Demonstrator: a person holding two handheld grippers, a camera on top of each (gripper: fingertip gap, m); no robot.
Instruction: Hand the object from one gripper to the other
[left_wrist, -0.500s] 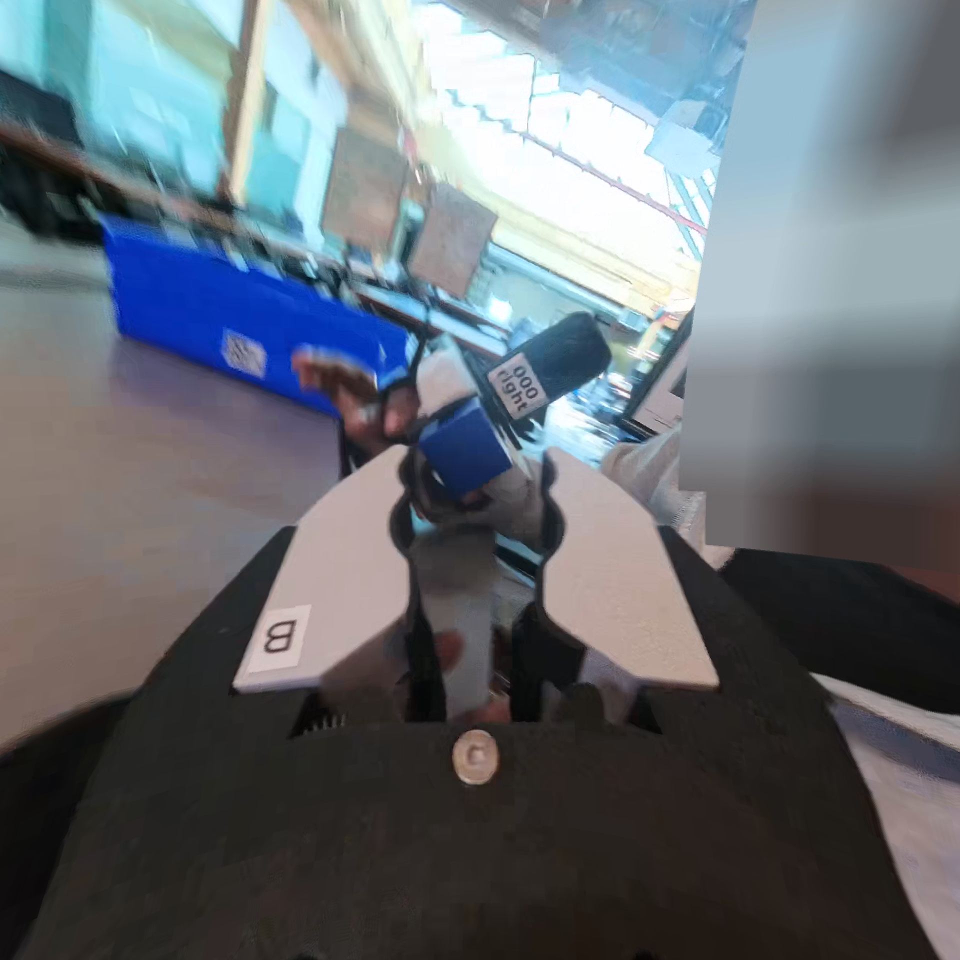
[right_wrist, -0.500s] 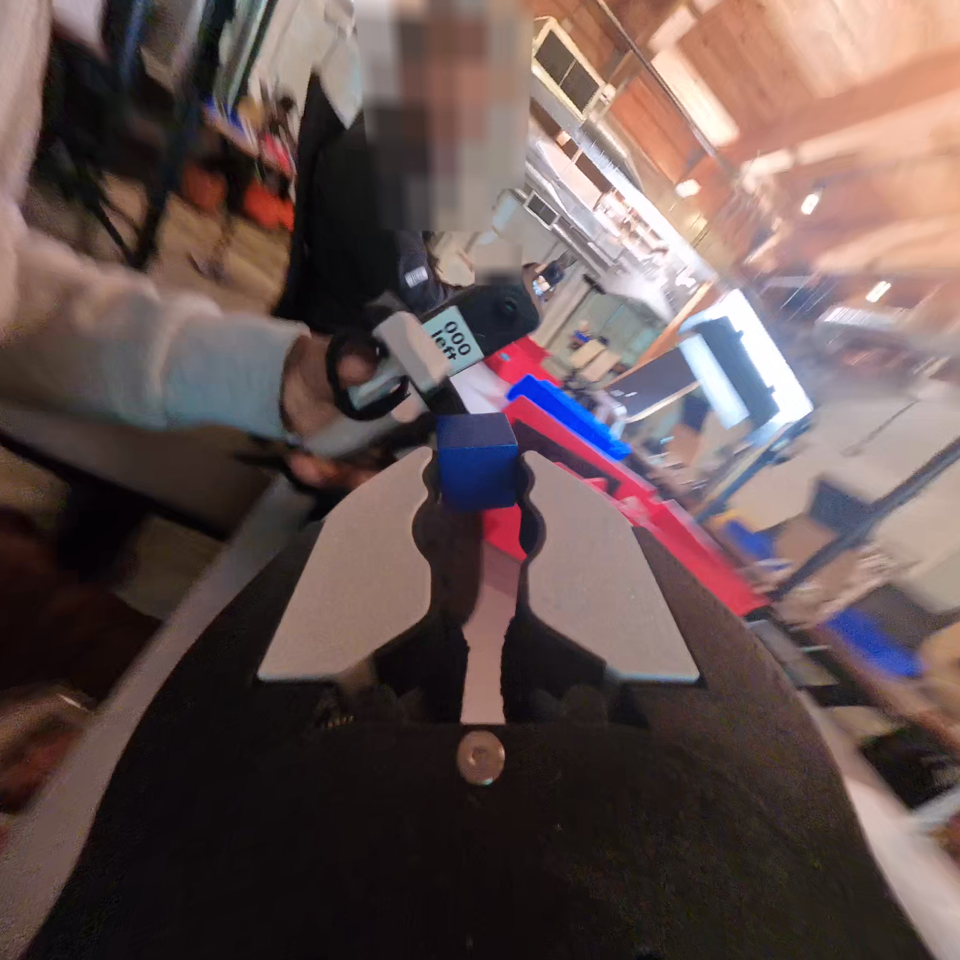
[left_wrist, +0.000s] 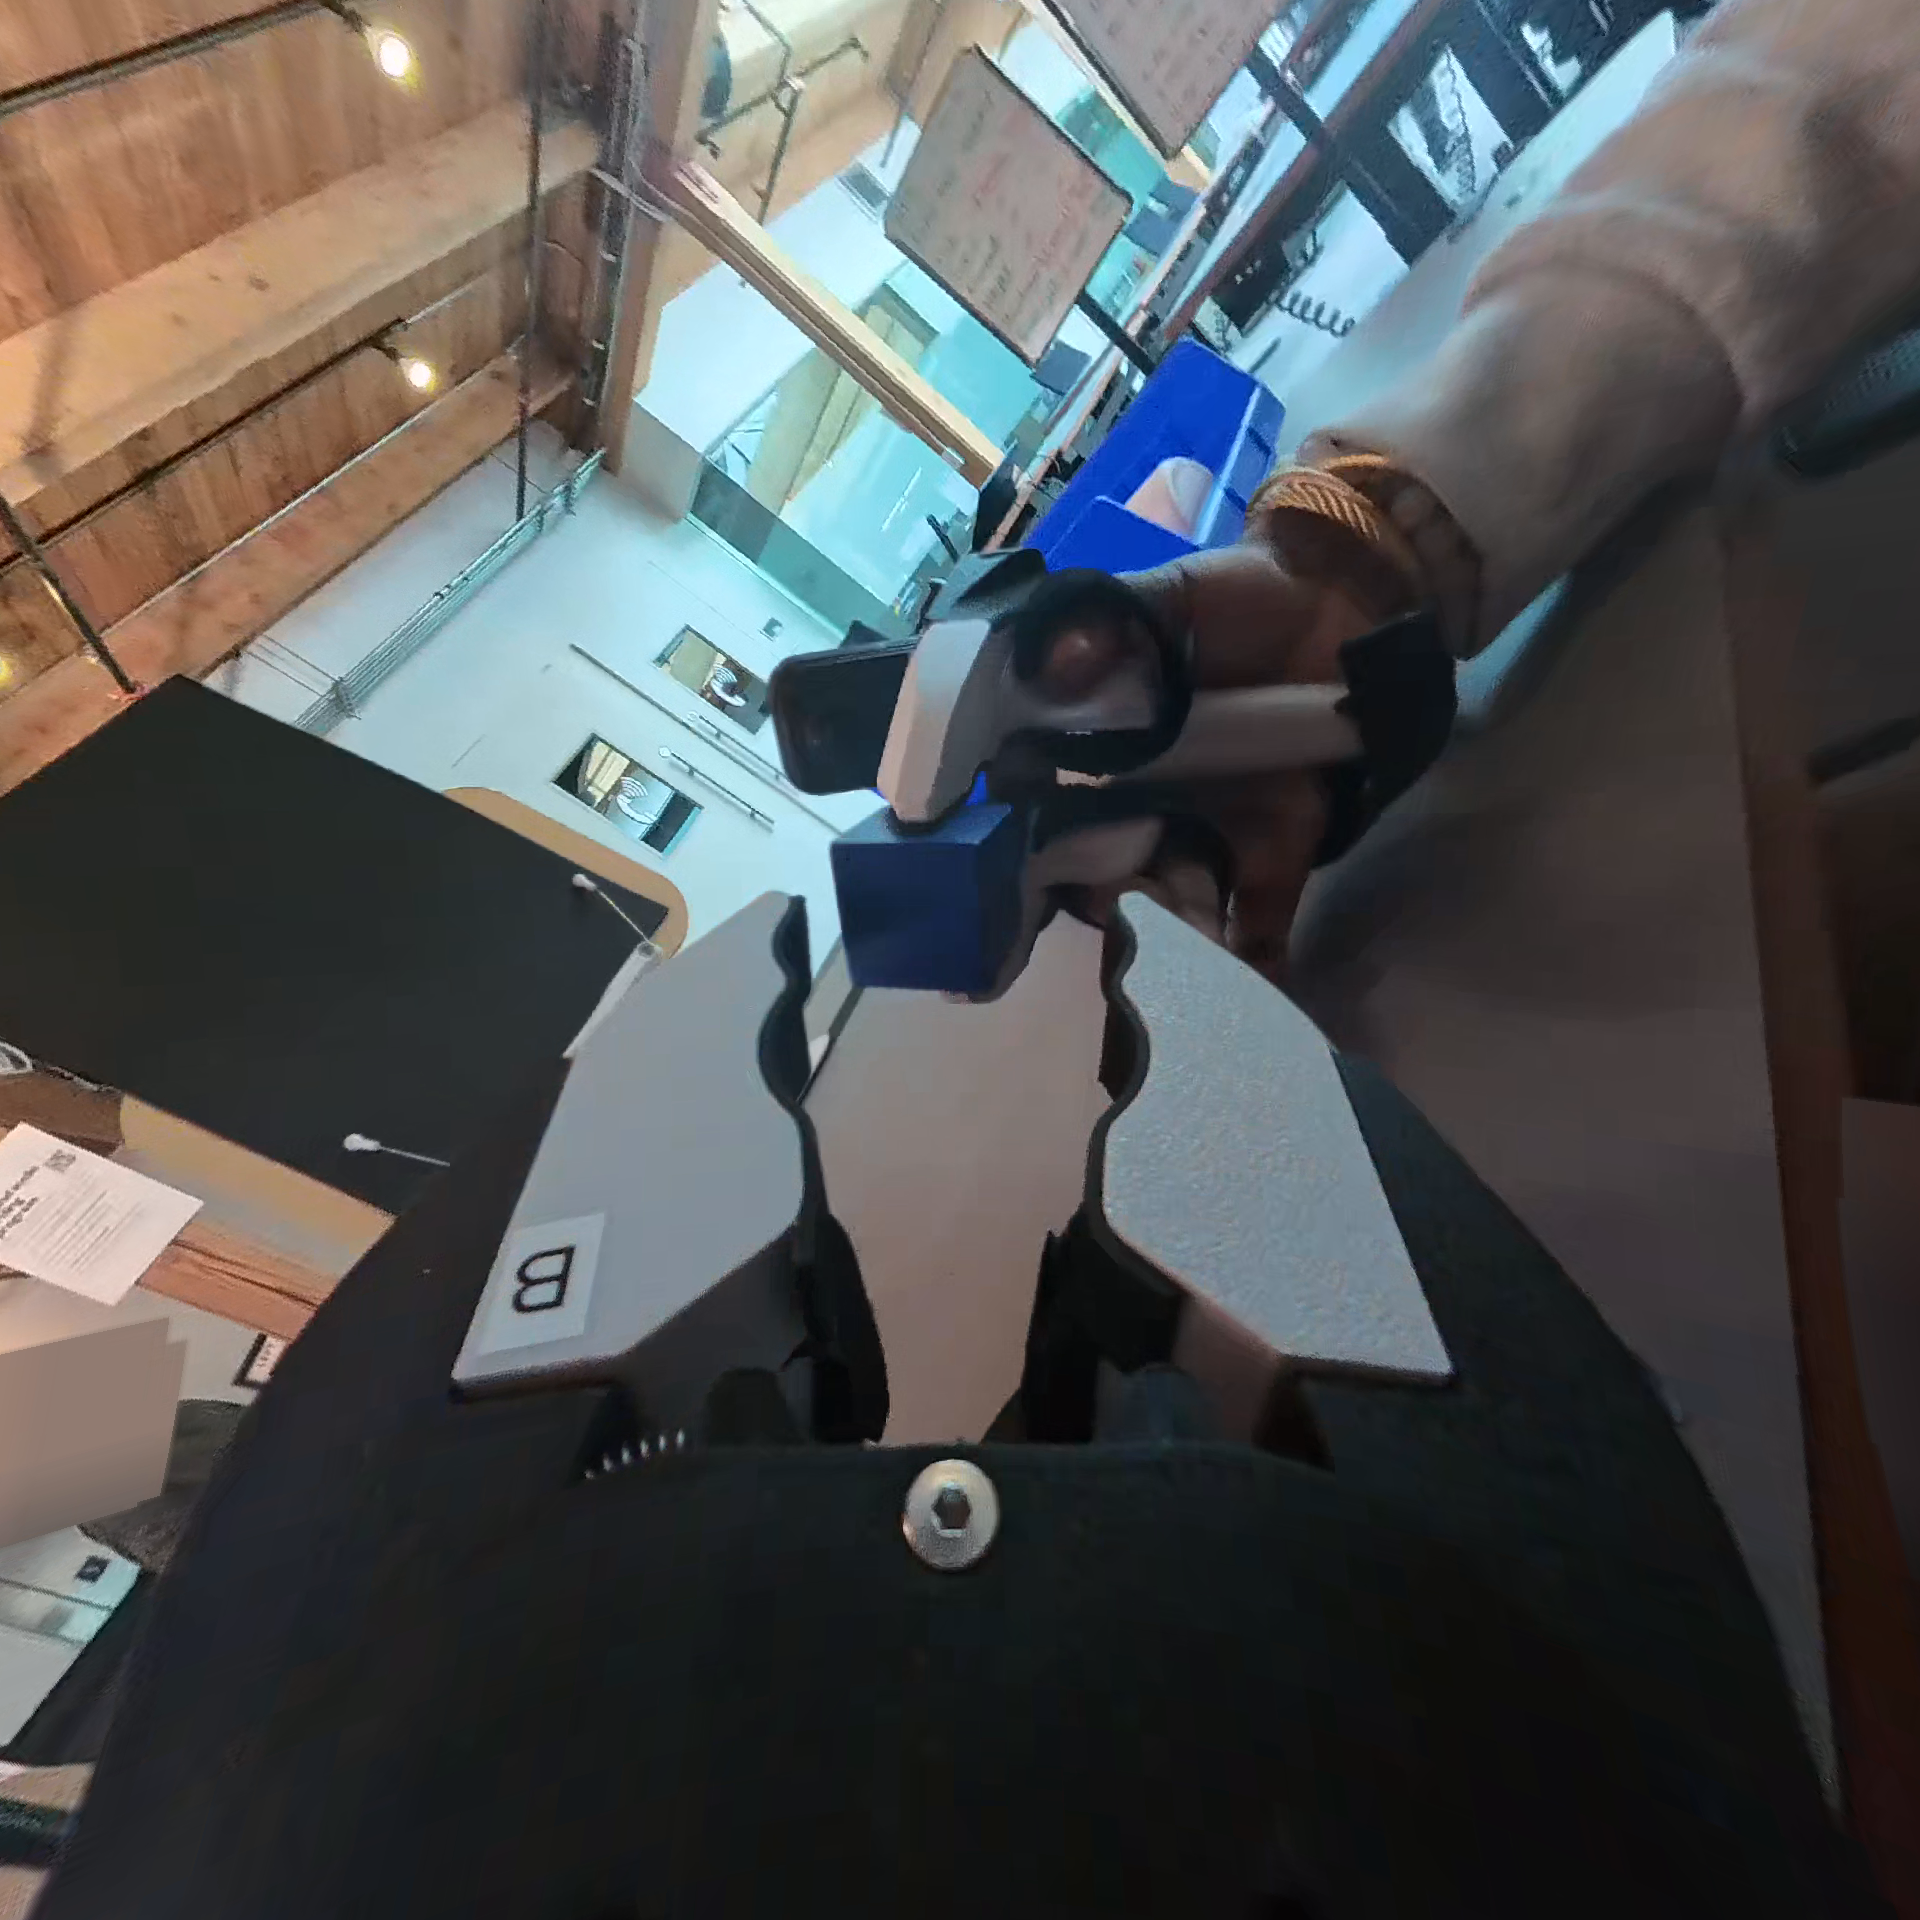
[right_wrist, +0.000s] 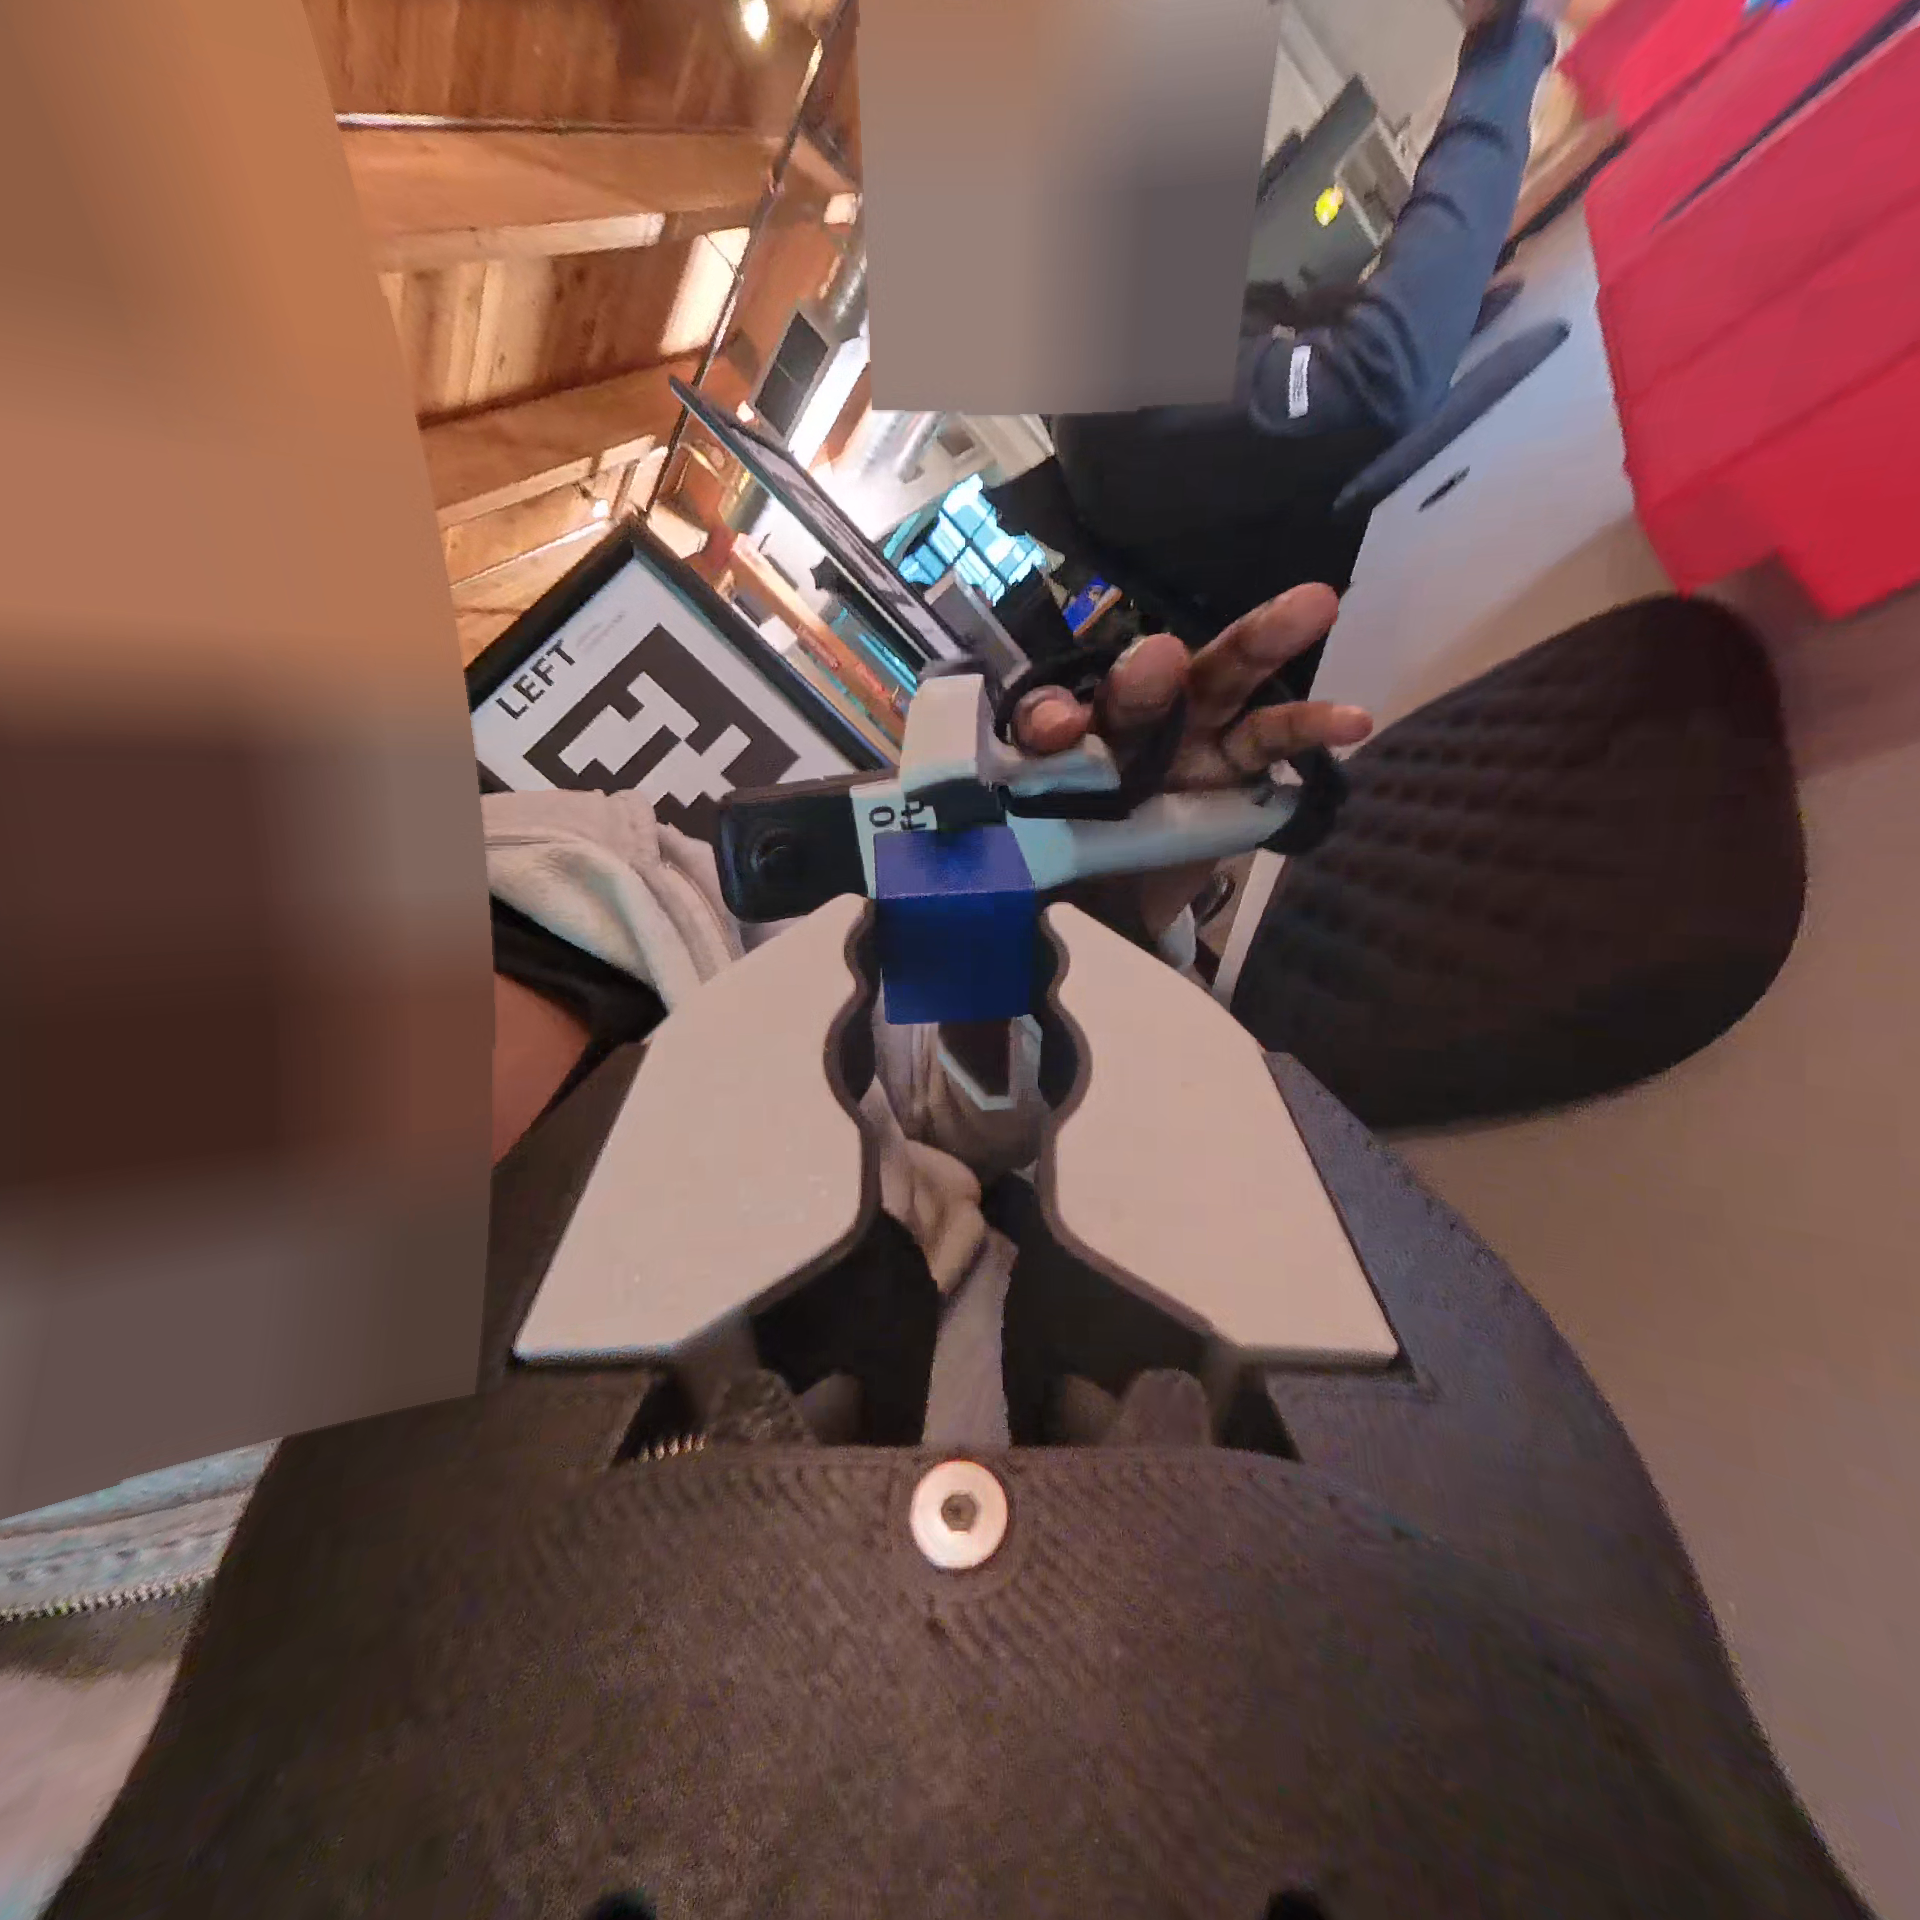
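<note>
We put this at mid-handover: the blue cube (right_wrist: 951, 920) is up in the air, off any tabletop, pinched at the tips of the right tongs (right_wrist: 954, 945), which are narrowed onto its two side faces. The left tongs (left_wrist: 956, 920) are spread wide with the cube sitting right at their tips, straddled but not touched as far as we can tell (the hand (right_wrist: 1195, 707) on that tool has its fingers splayed off the trigger). We judge what's left is the left tongs closing on the cube, then the right letting go.
</note>
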